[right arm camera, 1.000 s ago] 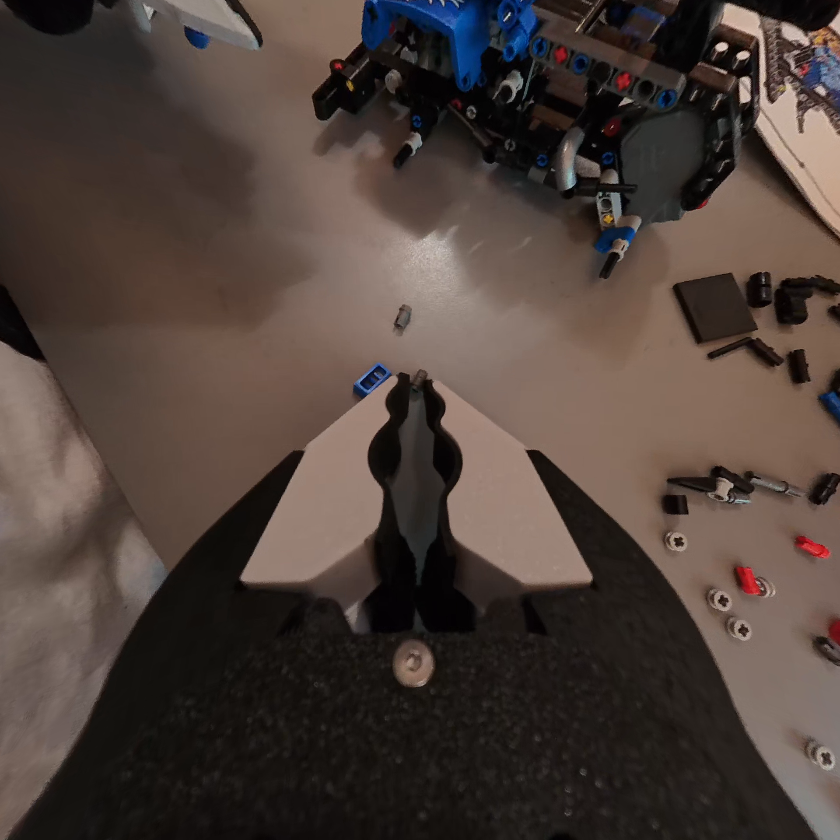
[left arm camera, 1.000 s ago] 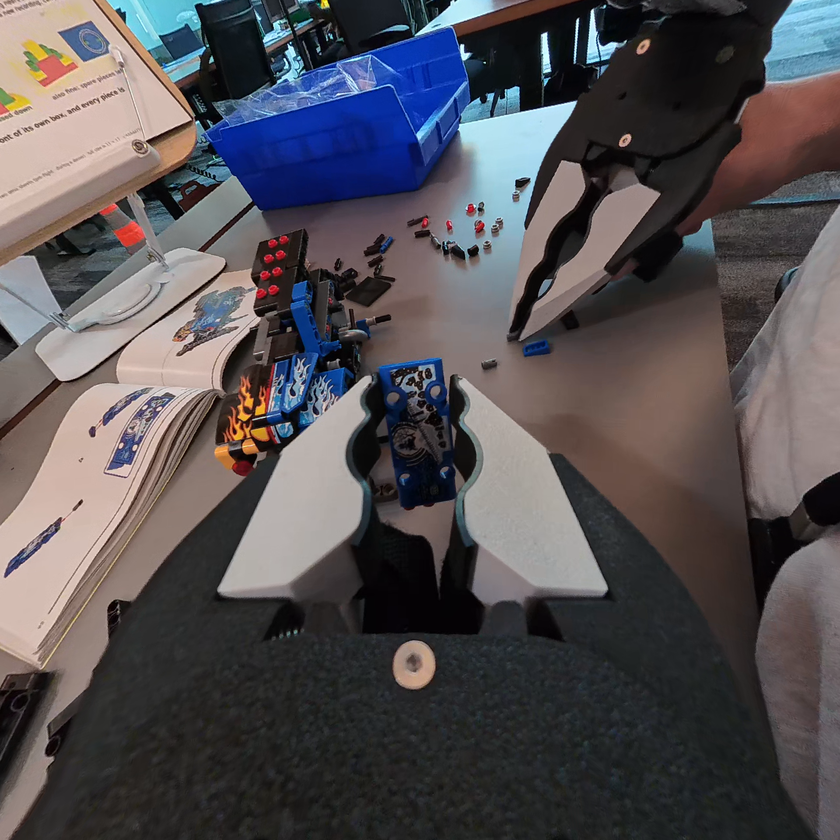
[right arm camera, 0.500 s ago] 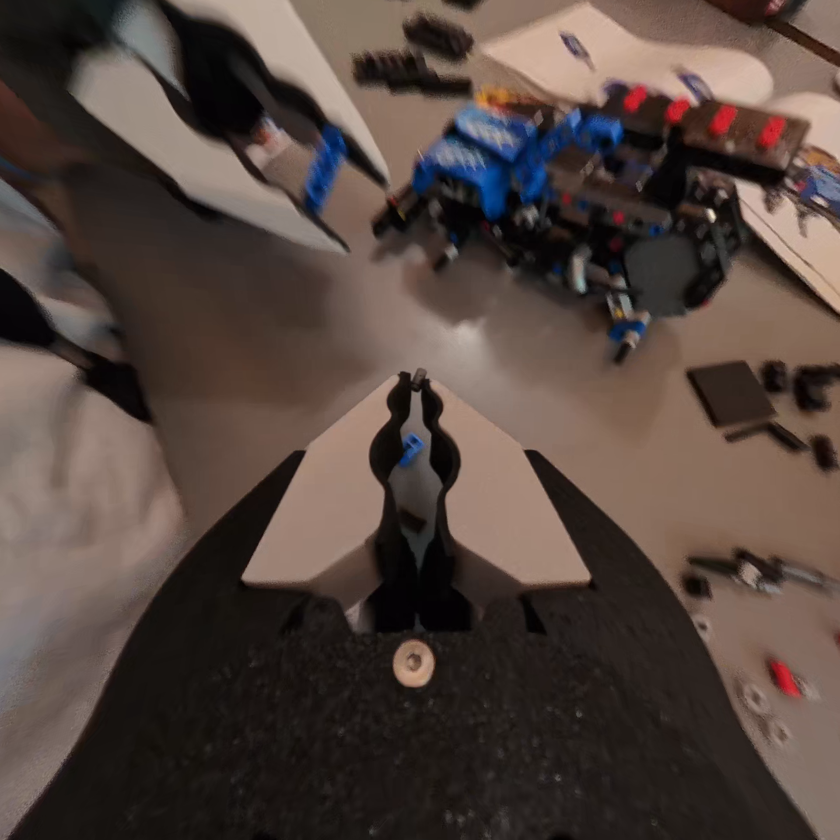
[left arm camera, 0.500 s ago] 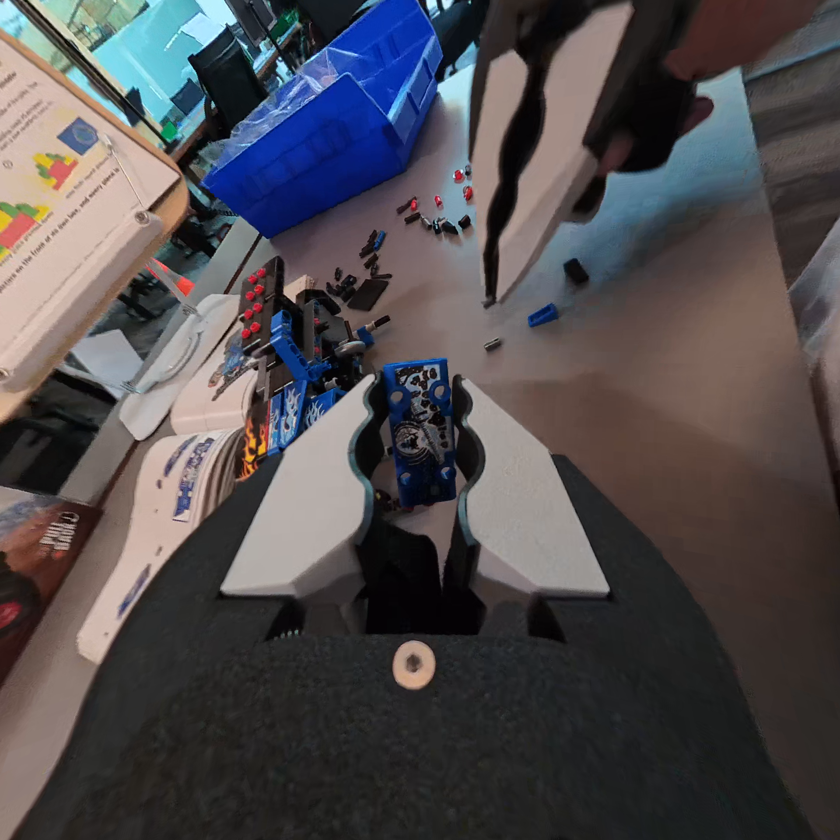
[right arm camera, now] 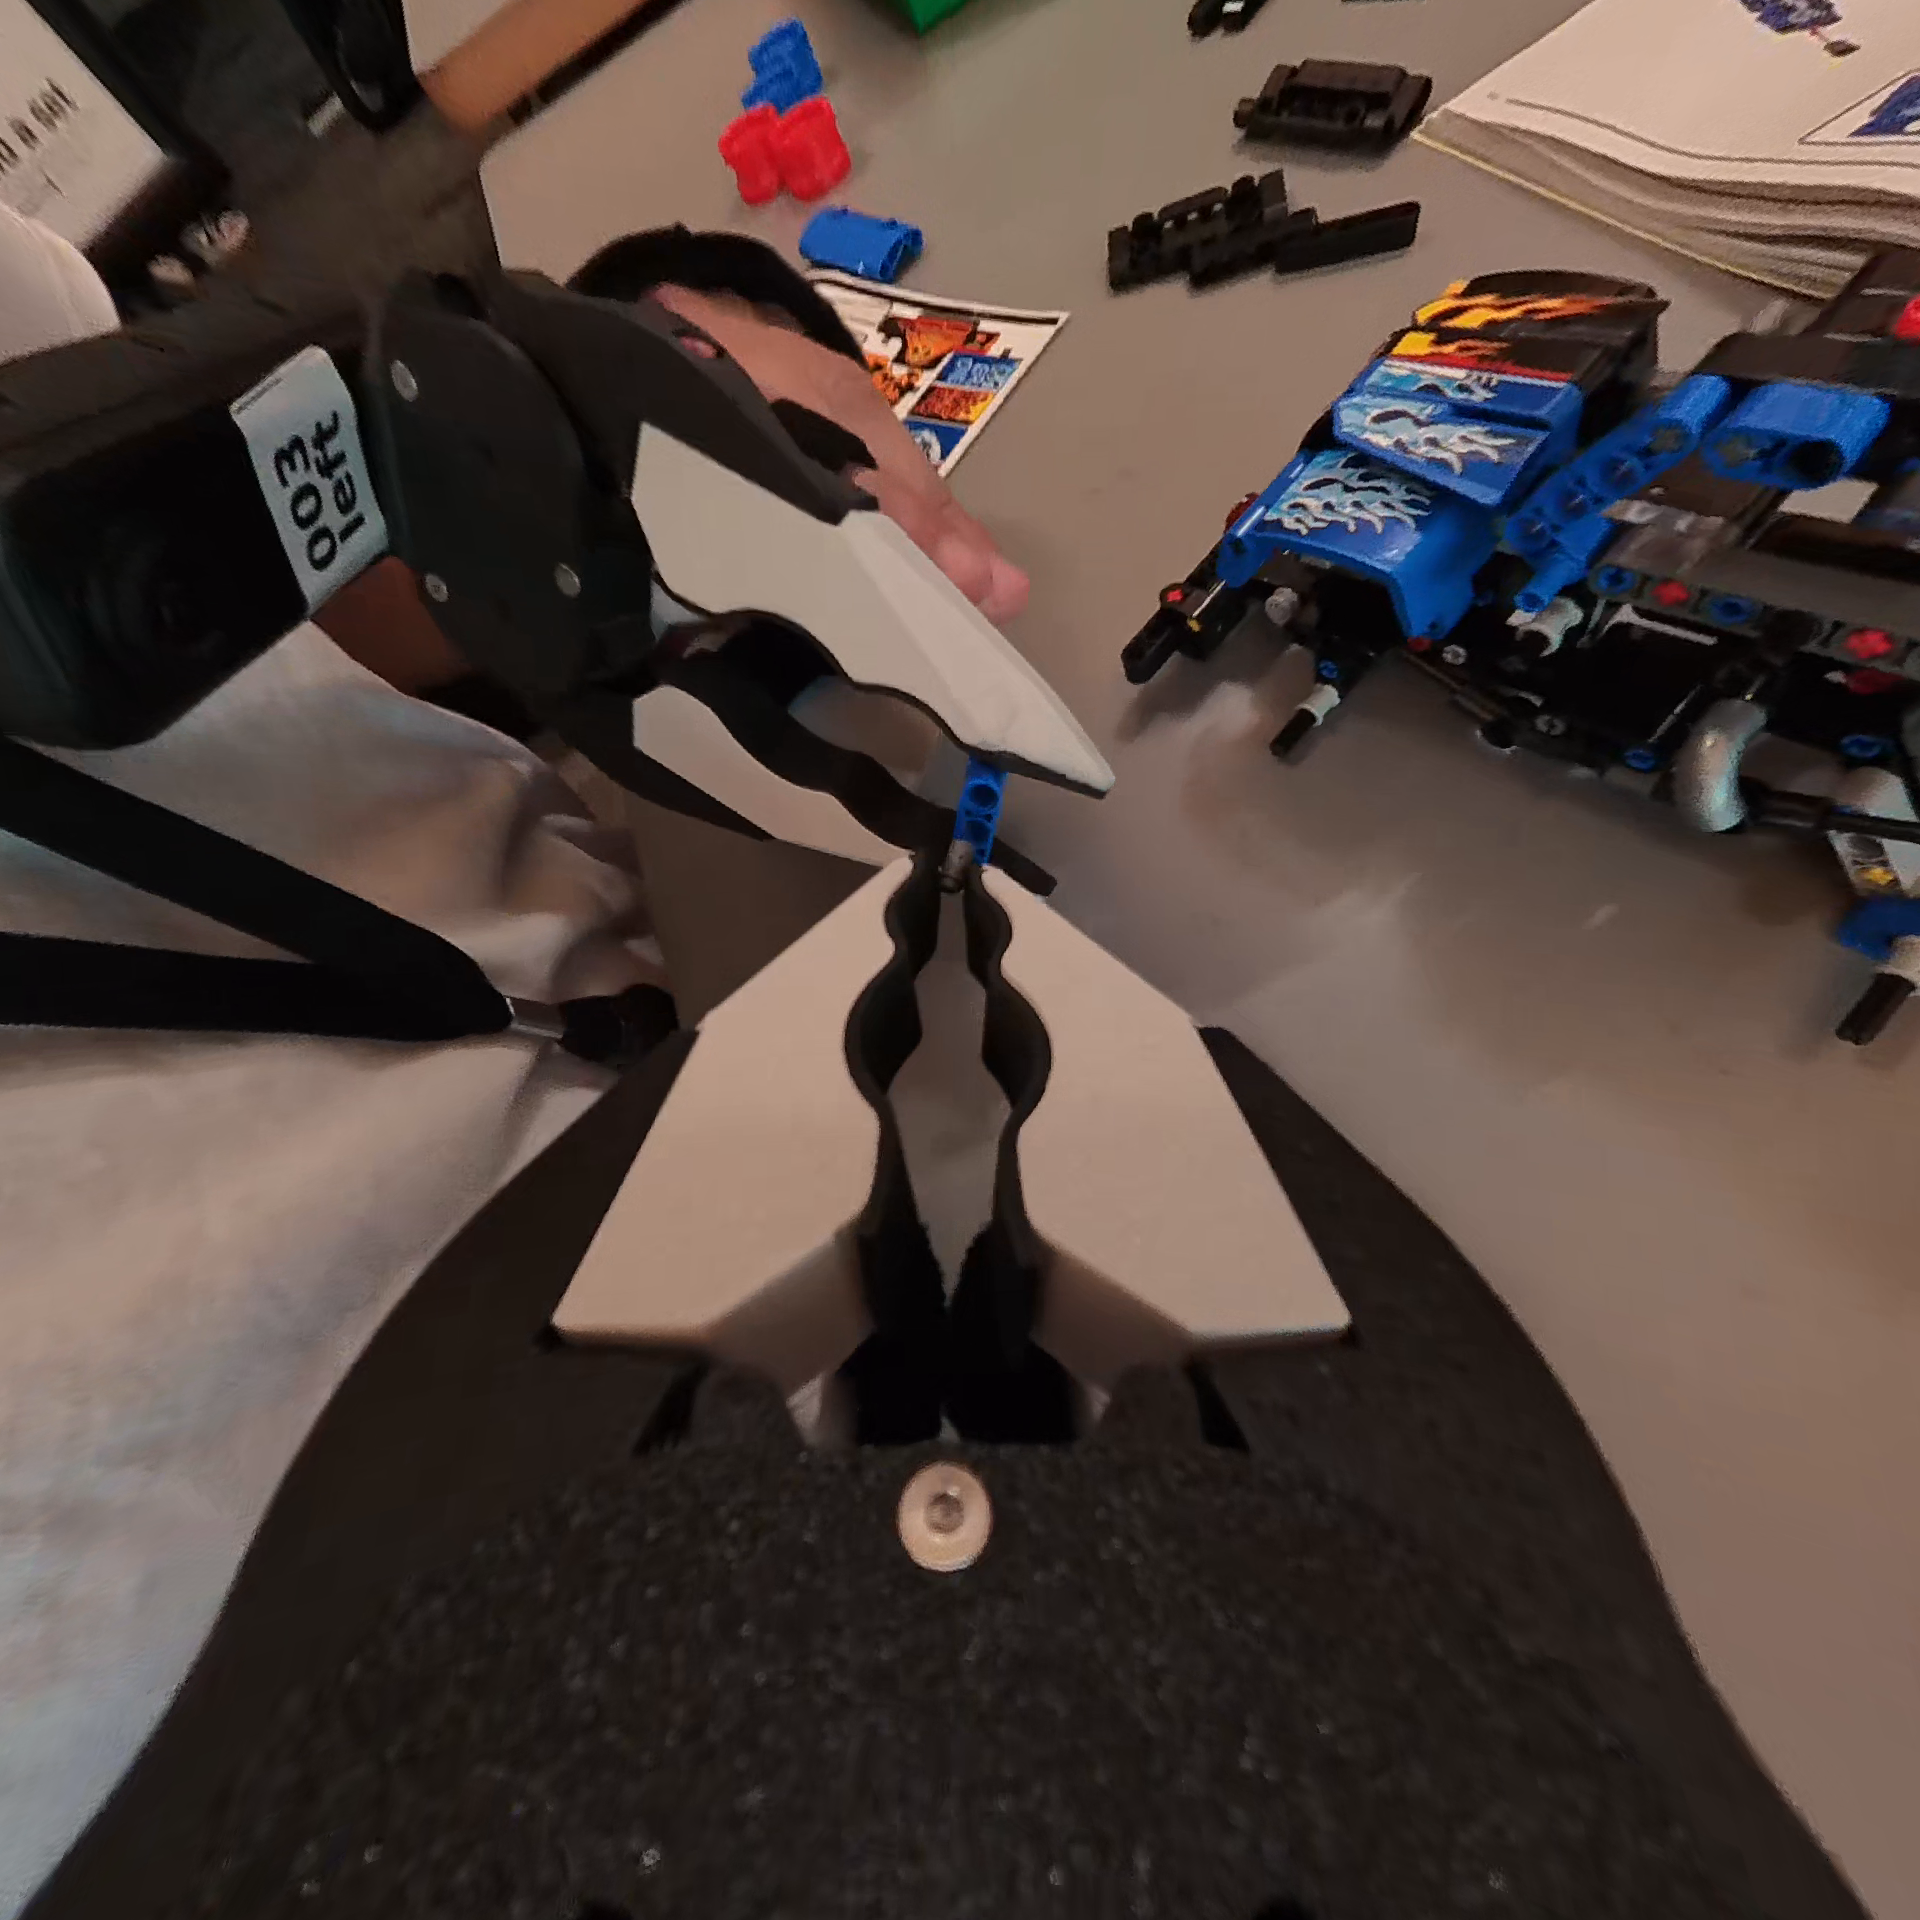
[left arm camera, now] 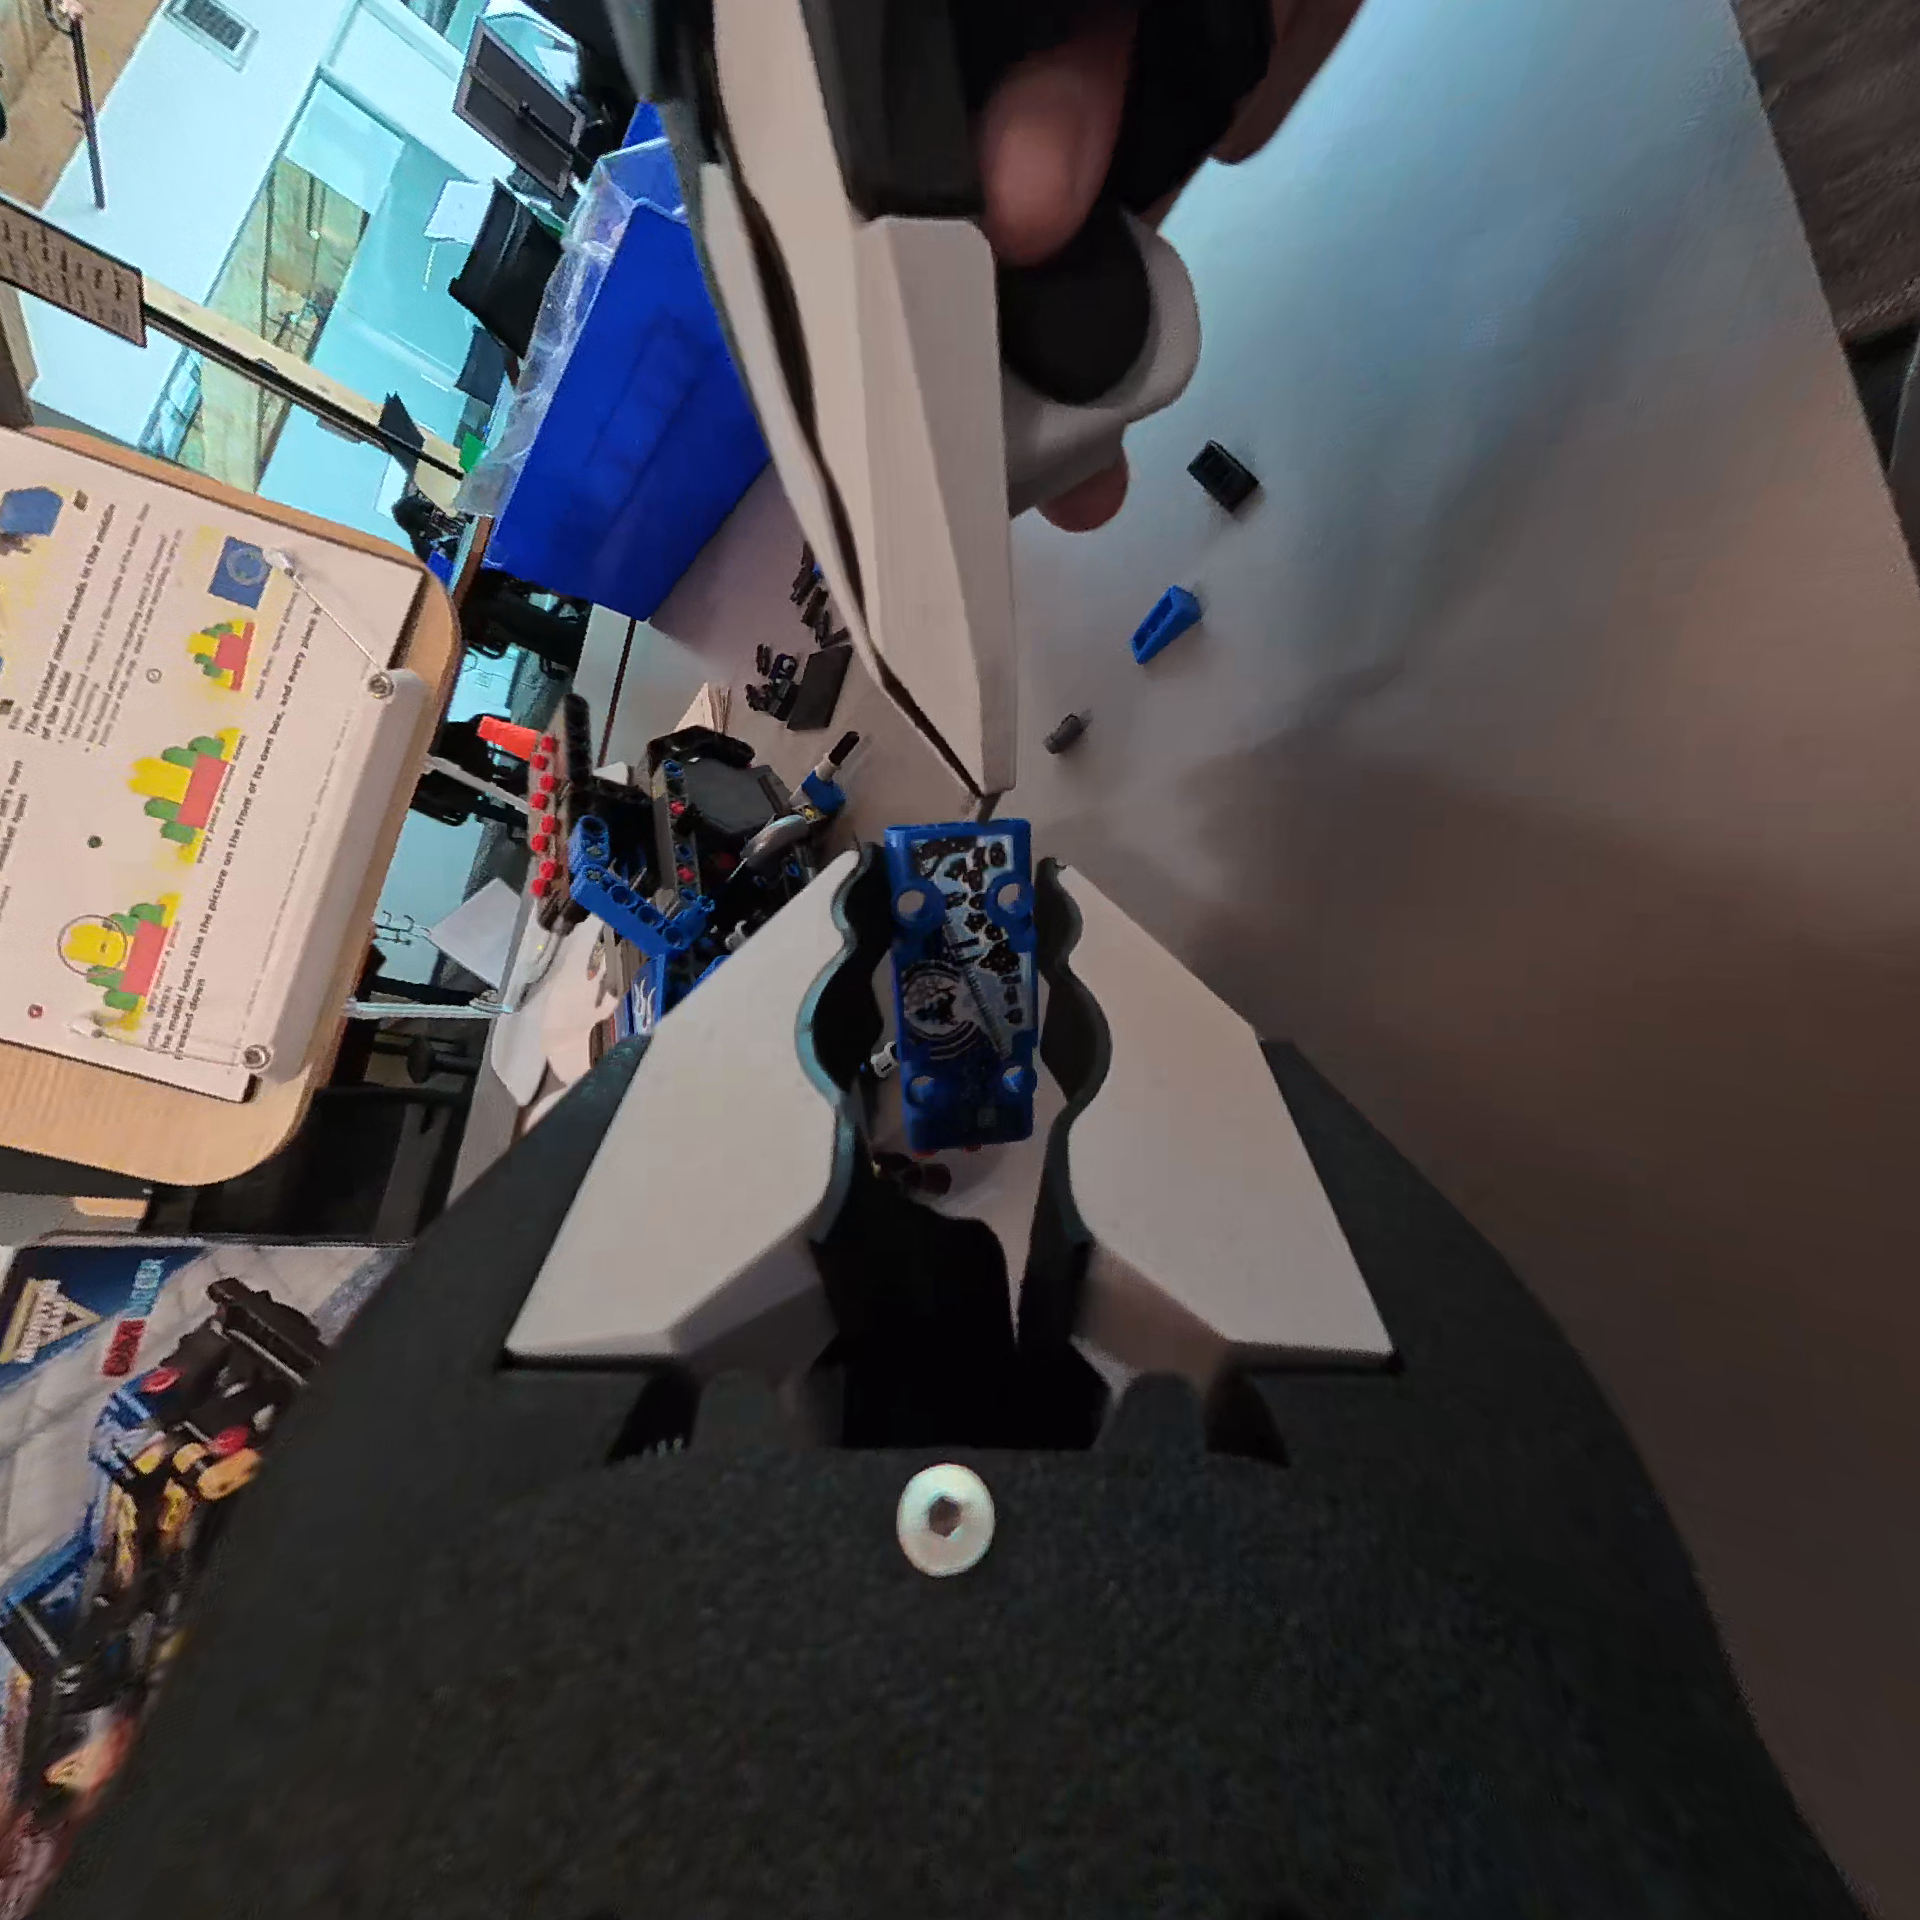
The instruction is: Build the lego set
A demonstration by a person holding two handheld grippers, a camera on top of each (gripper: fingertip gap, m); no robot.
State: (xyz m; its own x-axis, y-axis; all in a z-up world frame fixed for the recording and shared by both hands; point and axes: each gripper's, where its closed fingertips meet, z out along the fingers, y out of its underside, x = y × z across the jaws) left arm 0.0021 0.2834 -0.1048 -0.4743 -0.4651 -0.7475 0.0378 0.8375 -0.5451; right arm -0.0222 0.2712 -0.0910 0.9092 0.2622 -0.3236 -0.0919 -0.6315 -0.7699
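Observation:
My left gripper (left arm camera: 956, 868) is shut on a blue printed panel (left arm camera: 964, 977) and holds it above the table. My right gripper (right arm camera: 954, 878) is shut on a small grey pin (right arm camera: 954, 864). The pin's tip meets the near end of the panel, which shows edge-on in the right wrist view (right arm camera: 977, 808). In the left wrist view the right gripper (left arm camera: 977, 784) comes down from above onto the panel's far end. The left gripper also shows in the right wrist view (right arm camera: 1060, 831). The partly built blue and black vehicle (right arm camera: 1558, 540) lies on the grey table (right arm camera: 1351, 1039), right of both grippers.
A blue bin (left arm camera: 634, 436) stands at the back. An open booklet (right arm camera: 1714, 135), a sticker sheet (right arm camera: 956, 364), red and blue pieces (right arm camera: 784, 151) and black pieces (right arm camera: 1247, 234) lie beyond. A small blue plate (left arm camera: 1166, 623) and a grey pin (left arm camera: 1065, 732) lie loose. Only a small space, under 4 cm, lies between the two pairs of fingers. The small blue plate (left arm camera: 1166, 623) lies around 7 centimeters away from my left fingertips.
Both grippers rose from the table and came together. The right gripper carried the grey pin to the end of the blue panel. The left gripper tilted with the panel still in it.

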